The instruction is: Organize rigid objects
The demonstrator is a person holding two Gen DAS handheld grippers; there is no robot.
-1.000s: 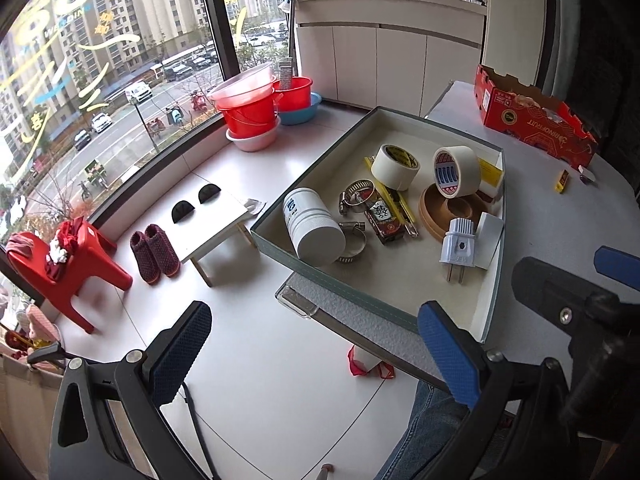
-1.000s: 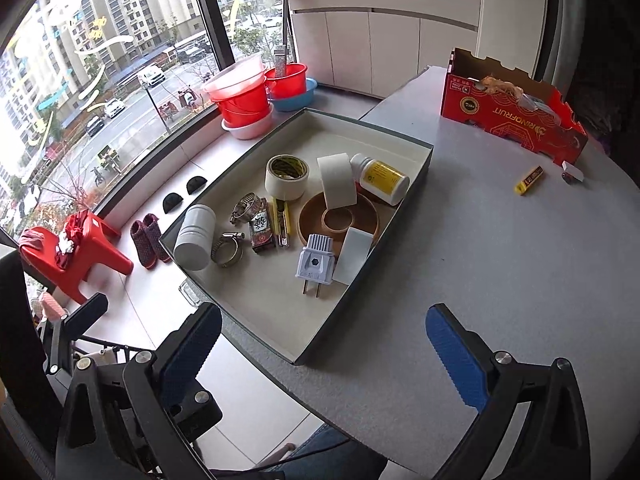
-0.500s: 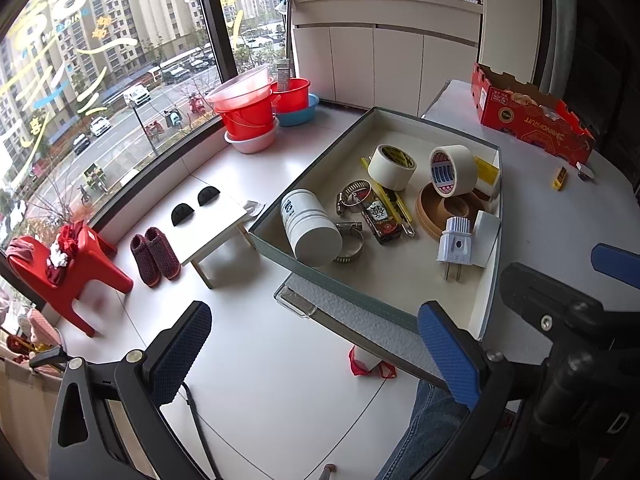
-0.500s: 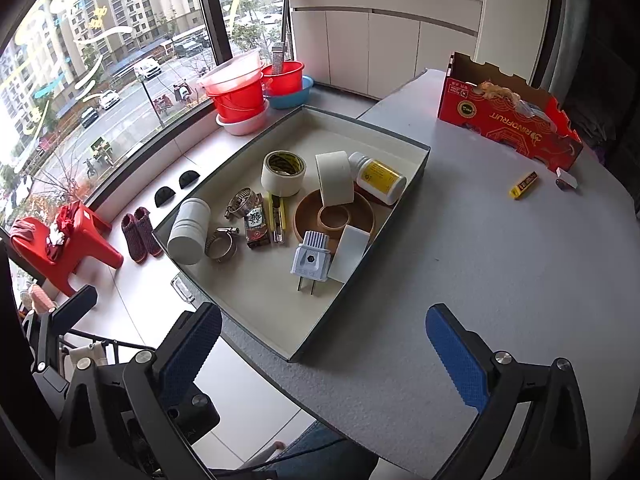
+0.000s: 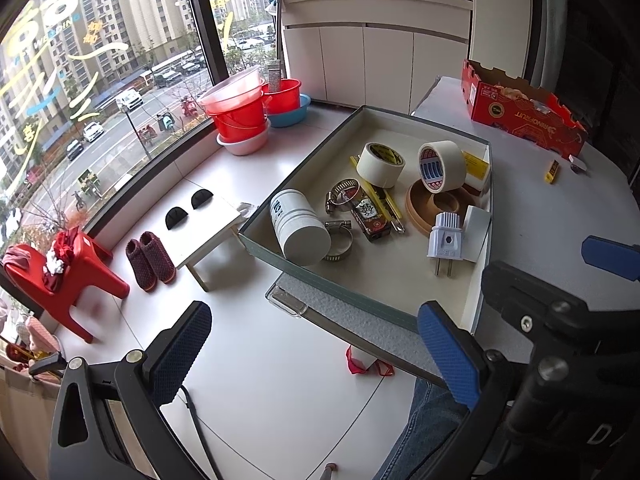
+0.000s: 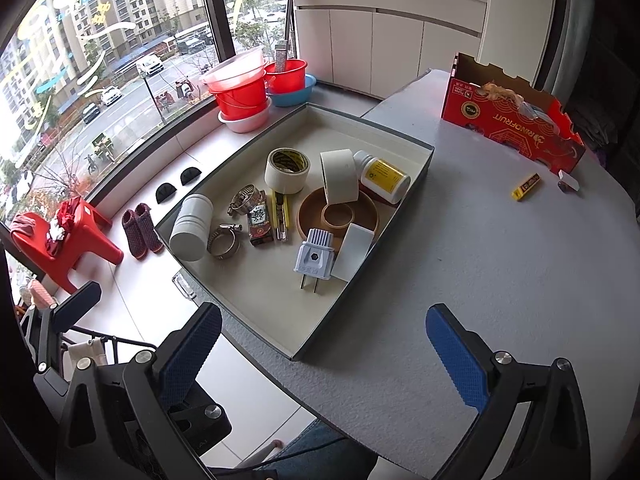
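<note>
Both tools [image 5: 316,352] [image 6: 324,348] wide apart, empty.

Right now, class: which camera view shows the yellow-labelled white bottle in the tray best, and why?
The right wrist view: the yellow-labelled white bottle lies on its side with cap, label and body in sight, beside the tape roll. In the left wrist view that tape roll hides most of it; only a yellow strip shows.

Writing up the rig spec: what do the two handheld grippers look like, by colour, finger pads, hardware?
Both match: left gripper and right gripper have black angular plastic fingers with triangular cut-outs, blue cross-hatched rubber pads and silver screw heads. A thin black cable runs by the left. Blue denim shows below.
</note>
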